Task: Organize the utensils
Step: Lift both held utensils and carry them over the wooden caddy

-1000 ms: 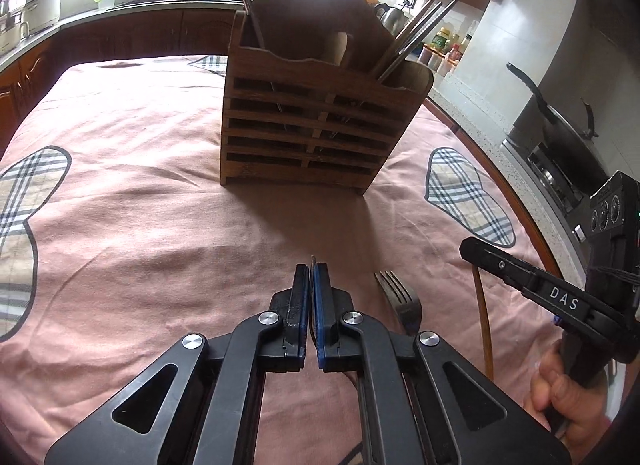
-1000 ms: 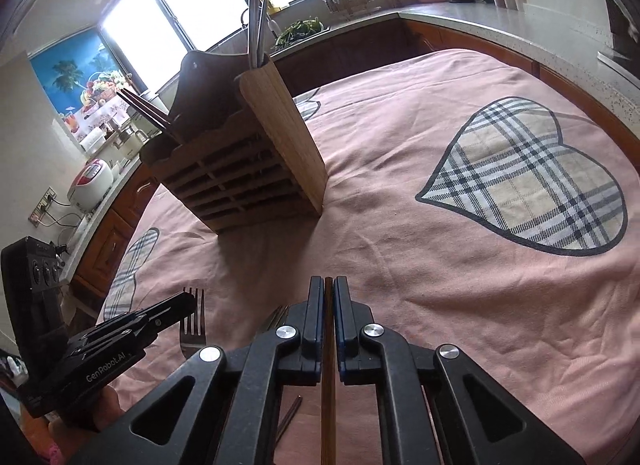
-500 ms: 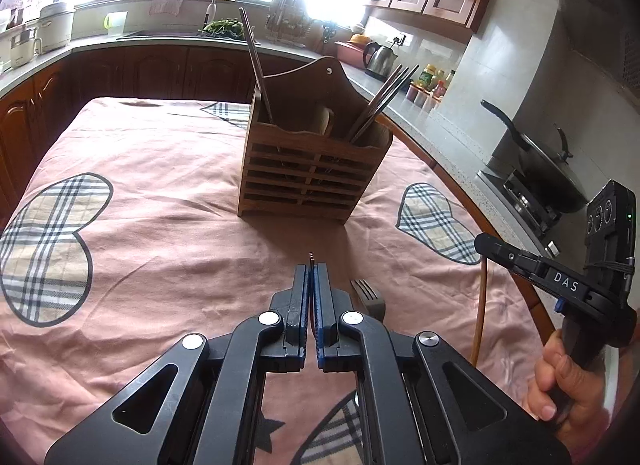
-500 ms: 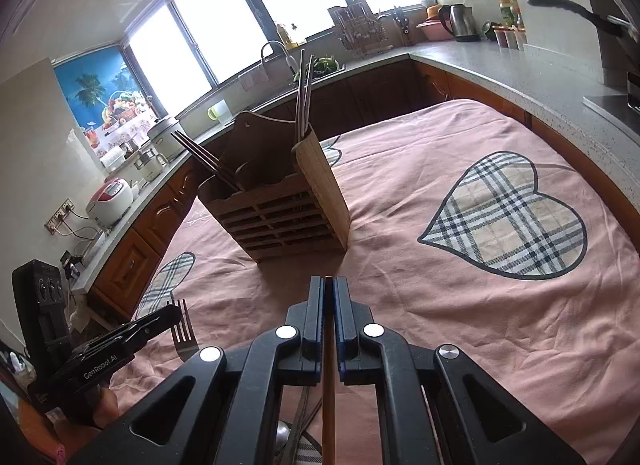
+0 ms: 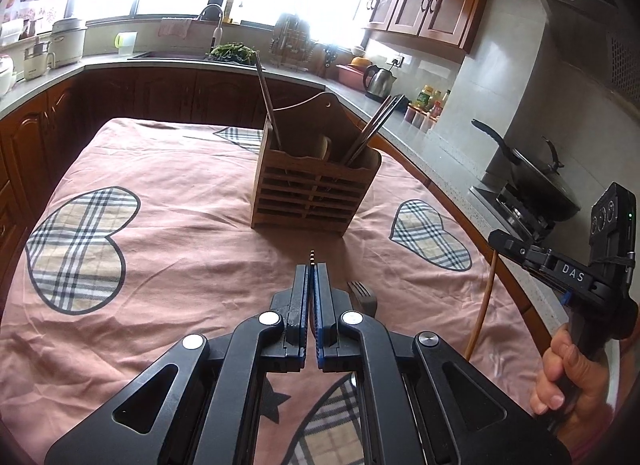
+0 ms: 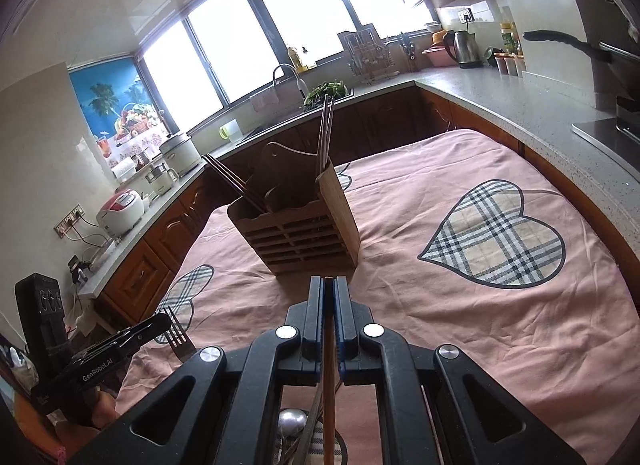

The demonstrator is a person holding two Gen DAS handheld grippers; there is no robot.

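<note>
Both grippers (image 5: pixel 311 277) (image 6: pixel 329 289) higher than before

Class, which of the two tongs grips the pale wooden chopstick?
The right tongs: a wooden chopstick is clamped between them. The left tongs pinch a thin banded tip instead.

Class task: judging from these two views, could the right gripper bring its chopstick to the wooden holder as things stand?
Probably yes. The right gripper, shut on a wooden chopstick, faces the wooden holder across bare pink cloth, with nothing between them.
</note>
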